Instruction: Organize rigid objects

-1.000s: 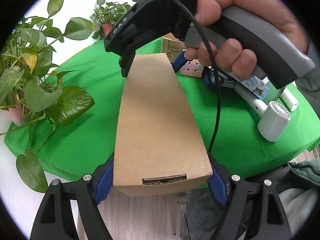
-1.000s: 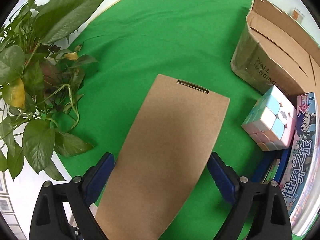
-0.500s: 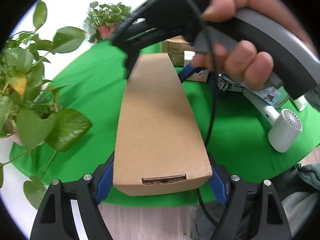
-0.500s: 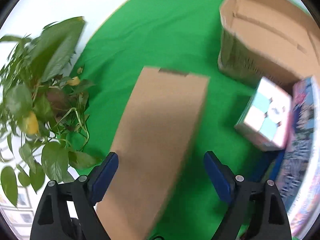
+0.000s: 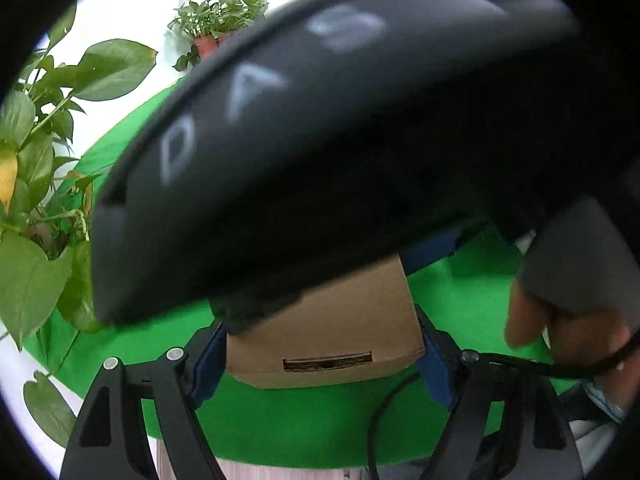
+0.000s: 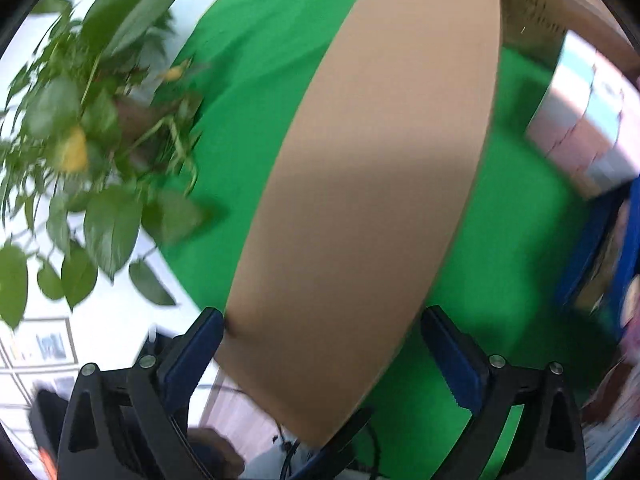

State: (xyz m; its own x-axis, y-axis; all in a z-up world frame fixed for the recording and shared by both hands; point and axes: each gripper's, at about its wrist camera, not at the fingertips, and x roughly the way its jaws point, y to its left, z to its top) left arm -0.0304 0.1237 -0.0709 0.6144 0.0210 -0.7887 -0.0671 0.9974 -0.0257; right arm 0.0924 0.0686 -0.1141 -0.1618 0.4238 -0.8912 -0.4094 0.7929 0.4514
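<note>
The right tongs (image 6: 320, 344) have just let go of the long cardboard box (image 6: 360, 200): a second ago their blue pads sat tight against its sides, and now the jaws are opening, with green cloth showing between the right pad and the box, which still lies between them. The left tongs (image 5: 320, 352) keep the box's other end pinched between their pads (image 5: 206, 360), so the box now hangs on one grip alone, over the near edge of the green worktop (image 6: 260, 40). That reads as a handover to the left side. Room is tight: the pothos plant (image 6: 92, 140) crowds the left edge, the pastel puzzle cube (image 6: 584, 132) and open carton (image 6: 532, 12) stand toward the right, and the right tool's body (image 5: 320, 140) looms just above the left tongs.
</note>
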